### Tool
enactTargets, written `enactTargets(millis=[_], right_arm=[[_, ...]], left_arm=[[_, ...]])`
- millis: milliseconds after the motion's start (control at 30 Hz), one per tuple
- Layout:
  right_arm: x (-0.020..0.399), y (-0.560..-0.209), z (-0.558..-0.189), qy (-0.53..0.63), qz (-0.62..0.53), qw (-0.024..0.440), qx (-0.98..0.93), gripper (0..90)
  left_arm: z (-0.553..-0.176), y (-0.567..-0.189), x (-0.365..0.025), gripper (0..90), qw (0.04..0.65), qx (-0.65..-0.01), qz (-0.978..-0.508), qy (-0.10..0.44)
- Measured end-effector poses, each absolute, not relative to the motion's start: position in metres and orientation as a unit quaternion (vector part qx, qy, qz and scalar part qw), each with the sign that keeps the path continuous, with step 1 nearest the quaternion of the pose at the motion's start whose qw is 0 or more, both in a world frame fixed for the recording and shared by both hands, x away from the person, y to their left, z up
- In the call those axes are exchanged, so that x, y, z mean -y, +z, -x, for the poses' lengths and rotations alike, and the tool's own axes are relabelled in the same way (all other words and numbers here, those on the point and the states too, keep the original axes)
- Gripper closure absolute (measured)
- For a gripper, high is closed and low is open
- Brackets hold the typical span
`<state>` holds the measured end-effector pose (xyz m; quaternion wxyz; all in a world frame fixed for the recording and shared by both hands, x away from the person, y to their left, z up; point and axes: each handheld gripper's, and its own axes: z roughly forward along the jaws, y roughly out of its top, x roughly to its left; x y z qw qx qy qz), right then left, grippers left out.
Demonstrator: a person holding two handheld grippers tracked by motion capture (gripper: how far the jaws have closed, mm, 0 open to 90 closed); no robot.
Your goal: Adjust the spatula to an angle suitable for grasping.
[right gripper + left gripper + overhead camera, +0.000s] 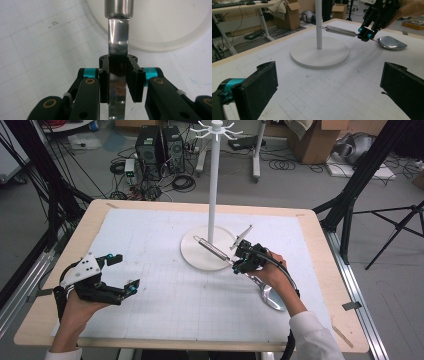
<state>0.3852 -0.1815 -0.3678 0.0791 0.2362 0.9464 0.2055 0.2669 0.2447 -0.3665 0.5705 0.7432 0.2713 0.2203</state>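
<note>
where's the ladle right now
In the high view the ladle is right of centre, clamped in the right gripper, its handle over the white stand's base.

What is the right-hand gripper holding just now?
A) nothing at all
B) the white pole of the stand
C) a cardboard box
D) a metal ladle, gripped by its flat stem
D: in the right gripper view the right gripper is closed on the flat shiny stem of the ladle, and the left gripper view shows the ladle's bowl behind it, with its handle reaching toward the white stand.
</note>
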Motion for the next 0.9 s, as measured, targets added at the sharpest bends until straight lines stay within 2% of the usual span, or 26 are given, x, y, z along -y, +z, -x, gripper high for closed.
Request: enactTargets(millis=[567,900], right_arm=[[0.188,-0.352,-0.368,0.260,-0.213,0.087,-0.938,74.8],[0.196,-0.333,-0.356,0.317,-0.205,0.102,-0.920,74.9]], left_arm=[[-0.267,-0.367,-0.249,1.7,0.569,-0.280,-0.741,0.222],[-0.269,-0.360,-0.236,1.8,0.562,-0.267,-0.752,0.219]])
